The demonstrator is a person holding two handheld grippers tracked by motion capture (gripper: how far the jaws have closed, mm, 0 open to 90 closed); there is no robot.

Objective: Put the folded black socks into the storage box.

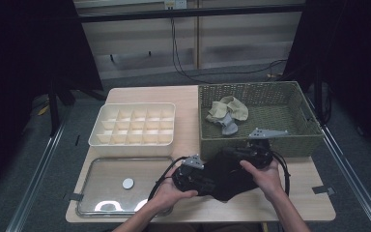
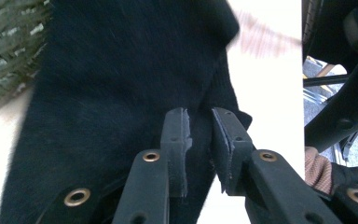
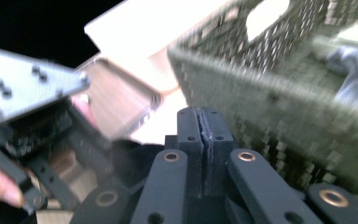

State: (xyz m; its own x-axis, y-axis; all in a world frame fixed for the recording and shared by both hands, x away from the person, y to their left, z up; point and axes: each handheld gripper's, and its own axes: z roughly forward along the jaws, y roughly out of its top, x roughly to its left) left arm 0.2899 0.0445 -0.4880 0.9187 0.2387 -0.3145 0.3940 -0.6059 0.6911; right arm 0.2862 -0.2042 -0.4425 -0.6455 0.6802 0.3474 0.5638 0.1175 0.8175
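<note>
The black garment [image 1: 224, 176], a dark knitted piece whose exact kind I cannot tell, lies spread on the near edge of the desk [image 1: 188, 96], just in front of the woven basket [image 1: 299, 104], and both tools are working it there, probably because the bare wood gives room to flatten and fold it. The basket sits at the far right with a beige cloth [image 1: 229, 108] and a grey sock-like piece [image 1: 229, 126] heaped in its left part, which suggests it serves as the stock of laundry (the black piece seems drawn from it, though that is a guess). To its left stands a white divided organiser box [image 1: 134, 123], its cells empty, likely the place for folded items. Nearer lies a clear tray [image 1: 125, 186] with a small round disc [image 1: 128, 183] on it. The left hand-held gripper [image 2: 199, 140] has its jaws slightly parted over a ridge of the black fabric, about to pinch or just letting go. The right hand-held gripper [image 3: 203, 135] is clenched tight; whether cloth is caught between its jaws I cannot tell.
</note>
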